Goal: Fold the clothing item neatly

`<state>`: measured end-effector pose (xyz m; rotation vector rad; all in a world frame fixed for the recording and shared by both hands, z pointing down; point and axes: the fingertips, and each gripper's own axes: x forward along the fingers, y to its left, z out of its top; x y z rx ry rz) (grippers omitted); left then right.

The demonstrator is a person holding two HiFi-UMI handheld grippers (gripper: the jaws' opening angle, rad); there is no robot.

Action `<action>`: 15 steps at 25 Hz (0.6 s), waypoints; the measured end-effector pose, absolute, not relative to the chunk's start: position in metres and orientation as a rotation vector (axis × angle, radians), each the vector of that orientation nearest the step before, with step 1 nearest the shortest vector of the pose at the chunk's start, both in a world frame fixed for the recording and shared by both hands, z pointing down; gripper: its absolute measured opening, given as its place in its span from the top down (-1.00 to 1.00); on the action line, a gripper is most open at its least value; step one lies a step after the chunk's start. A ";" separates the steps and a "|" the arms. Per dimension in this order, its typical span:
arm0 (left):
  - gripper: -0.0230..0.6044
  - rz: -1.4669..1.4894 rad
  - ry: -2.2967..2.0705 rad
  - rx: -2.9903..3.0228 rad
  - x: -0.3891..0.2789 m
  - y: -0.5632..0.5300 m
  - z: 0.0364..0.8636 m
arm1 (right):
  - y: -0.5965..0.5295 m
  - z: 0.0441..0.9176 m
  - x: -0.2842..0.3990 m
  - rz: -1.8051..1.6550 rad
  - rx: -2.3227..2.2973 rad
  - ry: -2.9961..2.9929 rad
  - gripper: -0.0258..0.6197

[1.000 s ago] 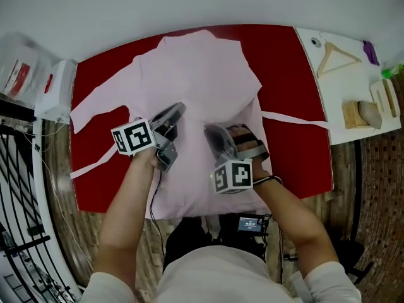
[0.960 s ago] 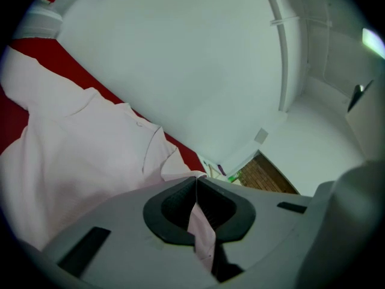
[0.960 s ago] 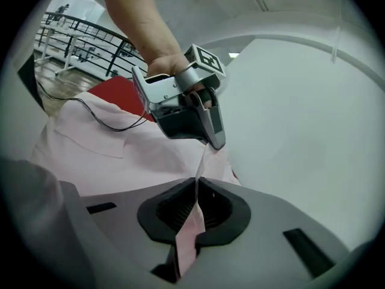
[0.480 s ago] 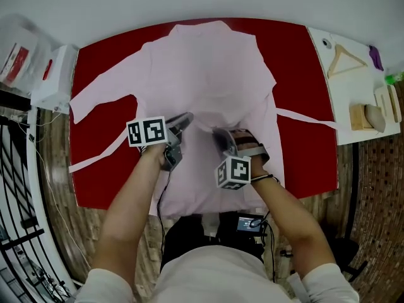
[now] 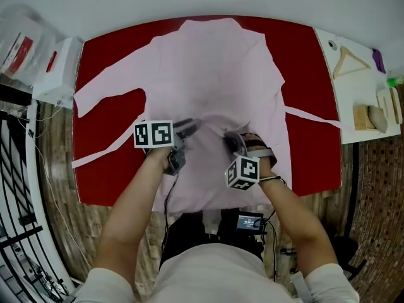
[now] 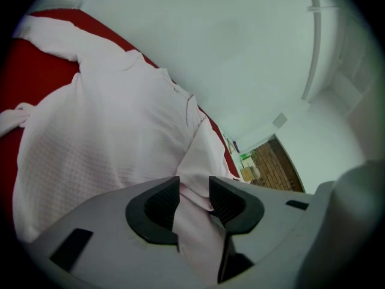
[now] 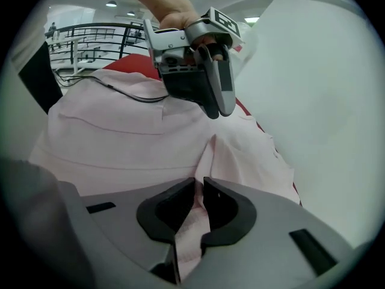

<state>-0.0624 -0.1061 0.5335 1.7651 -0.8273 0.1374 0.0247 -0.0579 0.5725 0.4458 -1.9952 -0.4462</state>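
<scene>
While the pale pink garment (image 5: 214,62) lies spread flat on the red counter (image 5: 104,62), collar at the far edge and hem hanging over the near one, both grippers meet at a raised fold in its middle. Its cloth is soft with a fine waffle weave; long sleeves and narrow tie strips (image 5: 312,120) run out to either side. Left gripper (image 6: 194,186): jaws have just been opening and stand apart, the fold loose between the ribbed black pads. Right gripper (image 7: 199,188): jaws nearly together, pinching a thin ridge of the same cloth. A triangular wooden hanger (image 5: 342,59) rests on the adjoining white counter (image 5: 356,88).
</scene>
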 end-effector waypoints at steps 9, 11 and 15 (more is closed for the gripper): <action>0.51 0.131 -0.879 1.980 -0.095 -0.088 0.496 | -0.045 0.545 0.014 -0.359 0.592 -2.019 0.70; 0.51 0.116 -0.873 1.993 -0.104 -0.079 0.493 | -0.046 0.541 0.014 -0.311 0.655 -2.015 0.70; 0.51 0.116 -0.862 1.999 -0.117 -0.062 0.488 | -0.068 0.542 0.026 -0.142 0.821 -1.983 0.70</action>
